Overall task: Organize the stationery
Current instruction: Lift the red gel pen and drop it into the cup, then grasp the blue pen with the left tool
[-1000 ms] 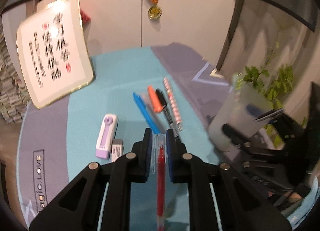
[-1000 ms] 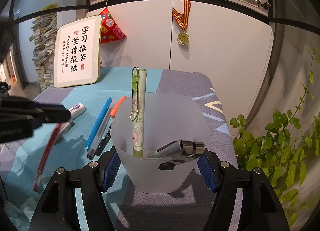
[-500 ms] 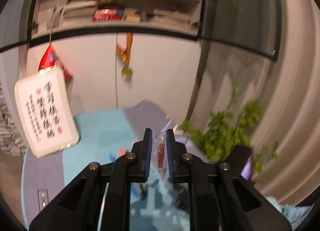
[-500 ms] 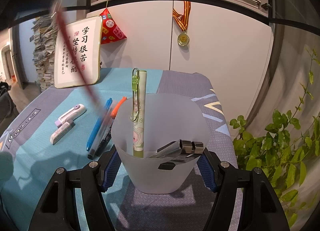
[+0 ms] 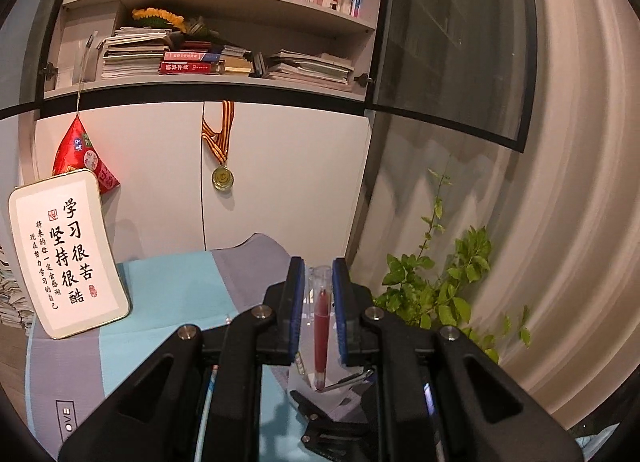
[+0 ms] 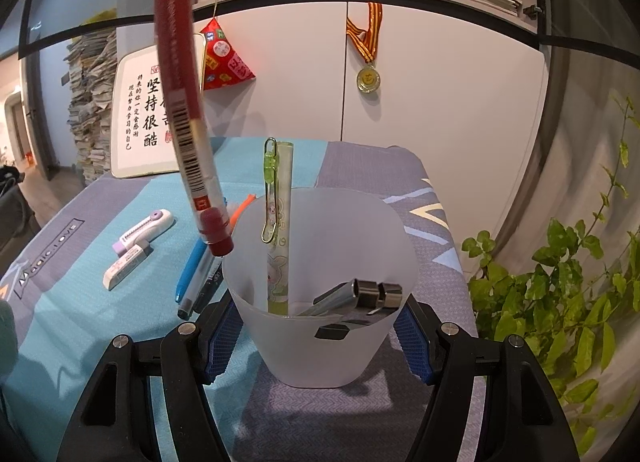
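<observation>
My left gripper (image 5: 316, 294) is shut on a red pen (image 5: 321, 336) near its clear cap, with the pen hanging down between the pads. In the right wrist view the same red pen (image 6: 188, 118) hangs from the top, its lower end just above the left rim of the frosted cup (image 6: 320, 302). My right gripper (image 6: 320, 332) is shut on that cup, one blue pad on each side. Inside the cup stand a green cartoon pen (image 6: 278, 230) and a grey clip pen (image 6: 360, 296). The left gripper itself is hidden in the right wrist view.
On the teal and grey tablecloth (image 6: 80, 302) left of the cup lie a blue pen (image 6: 192, 274), a black pen (image 6: 210, 288), an orange marker (image 6: 242, 208), a purple correction tape (image 6: 146, 228) and a white eraser (image 6: 124, 272). A framed calligraphy sign (image 6: 144, 118) stands behind. A potted plant (image 6: 560, 282) fills the right.
The left gripper rose from the table with the red pen and tilted upward. The pen swung from low on the left to hanging over the cup's left rim. The right gripper and cup stayed still.
</observation>
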`<move>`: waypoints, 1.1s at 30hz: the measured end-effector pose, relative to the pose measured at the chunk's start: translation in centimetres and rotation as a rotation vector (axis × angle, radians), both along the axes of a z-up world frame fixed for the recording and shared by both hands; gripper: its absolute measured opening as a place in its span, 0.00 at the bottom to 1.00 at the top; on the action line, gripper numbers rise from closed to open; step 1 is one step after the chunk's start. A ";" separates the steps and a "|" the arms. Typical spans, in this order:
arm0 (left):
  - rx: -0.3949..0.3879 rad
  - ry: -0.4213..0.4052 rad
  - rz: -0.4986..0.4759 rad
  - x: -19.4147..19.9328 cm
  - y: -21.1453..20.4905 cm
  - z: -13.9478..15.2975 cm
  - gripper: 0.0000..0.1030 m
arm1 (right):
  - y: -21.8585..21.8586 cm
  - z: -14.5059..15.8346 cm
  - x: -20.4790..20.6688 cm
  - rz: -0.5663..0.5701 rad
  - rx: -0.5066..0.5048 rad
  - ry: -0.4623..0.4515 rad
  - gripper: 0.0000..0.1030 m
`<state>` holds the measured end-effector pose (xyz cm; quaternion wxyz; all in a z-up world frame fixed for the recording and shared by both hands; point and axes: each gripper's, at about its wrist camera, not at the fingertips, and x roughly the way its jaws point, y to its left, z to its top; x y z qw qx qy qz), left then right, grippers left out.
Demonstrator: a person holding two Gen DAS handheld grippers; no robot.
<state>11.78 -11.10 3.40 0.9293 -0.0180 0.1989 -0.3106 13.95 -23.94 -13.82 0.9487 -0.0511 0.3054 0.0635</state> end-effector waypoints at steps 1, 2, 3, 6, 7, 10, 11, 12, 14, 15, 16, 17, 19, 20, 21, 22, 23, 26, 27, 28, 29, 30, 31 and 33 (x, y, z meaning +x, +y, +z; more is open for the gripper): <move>0.001 0.002 -0.004 0.1 -0.2 -0.2 0.12 | 0.0 0.0 0.0 0.000 0.000 -0.001 0.68; 0.005 0.008 -0.004 0.3 -0.3 -0.5 0.12 | 0.0 0.0 0.0 0.000 0.000 0.000 0.68; 0.010 0.017 -0.002 0.5 -0.4 -0.8 0.12 | 0.0 0.0 0.0 0.000 -0.001 0.000 0.68; 0.013 0.064 0.004 1.6 -0.6 -2.0 0.12 | 0.0 0.0 0.0 0.000 -0.001 0.000 0.68; 0.016 0.084 0.003 1.9 -0.5 -2.5 0.12 | 0.0 0.0 -0.1 0.000 -0.001 0.000 0.68; 0.027 0.142 -0.007 2.6 -0.6 -3.7 0.12 | 0.0 0.0 0.0 0.000 0.000 0.001 0.68; 0.033 0.161 -0.012 2.8 -0.6 -4.2 0.12 | 0.0 0.0 0.0 0.000 0.000 0.002 0.68; 0.038 0.174 -0.015 2.9 -0.6 -4.5 0.12 | 0.0 0.0 0.0 0.001 0.000 0.003 0.68; 0.054 0.202 -0.025 3.1 -0.7 -5.2 0.12 | 0.1 0.0 0.0 0.001 0.000 0.003 0.68; 0.062 0.215 -0.031 3.1 -0.8 -5.5 0.12 | 0.1 0.0 0.0 0.000 0.000 0.003 0.68; 0.068 0.223 -0.034 3.2 -0.9 -5.6 0.12 | 0.1 0.0 0.0 0.000 0.000 0.003 0.68; 0.071 0.227 -0.031 3.1 -0.9 -5.7 0.12 | 0.0 0.0 0.0 0.000 0.000 0.004 0.68; 0.076 0.218 -0.032 3.0 -0.8 -5.7 0.13 | 0.1 0.0 0.0 0.000 0.000 0.003 0.68; 0.077 0.211 -0.029 3.0 -0.6 -5.5 0.15 | 0.1 0.0 0.0 0.000 0.000 0.002 0.68; 0.077 0.205 -0.018 2.9 -0.3 -5.4 0.19 | 0.1 0.0 0.0 0.000 0.000 0.003 0.68; 0.074 0.201 -0.001 3.0 0.1 -5.3 0.22 | 0.0 0.0 0.0 0.001 -0.001 0.003 0.68; 0.065 0.200 0.017 3.2 0.6 -5.2 0.27 | 0.1 0.0 0.0 0.001 -0.001 0.004 0.68; 0.059 0.214 0.072 3.8 2.0 -5.5 0.28 | 0.1 -0.1 0.0 0.000 -0.002 0.006 0.68; 0.068 0.219 0.095 4.0 2.3 -5.7 0.28 | 0.2 -0.1 -0.1 0.000 -0.002 0.005 0.68; 0.084 0.229 0.127 4.4 2.7 -6.1 0.28 | 0.2 -0.1 -0.1 -0.001 -0.003 0.005 0.68; 0.101 0.250 0.161 4.9 3.0 -6.8 0.28 | 0.2 -0.1 -0.1 -0.001 -0.004 0.004 0.68; 0.111 0.273 0.181 5.3 3.4 -7.6 0.28 | 0.3 -0.1 -0.1 -0.001 -0.005 0.004 0.68; 0.123 0.303 0.197 5.8 3.6 -8.4 0.28 | 0.3 -0.1 -0.1 -0.002 -0.006 0.004 0.68; 0.148 0.363 0.224 6.7 4.0 -10.4 0.26 | 0.4 -0.1 -0.1 -0.002 -0.007 0.004 0.68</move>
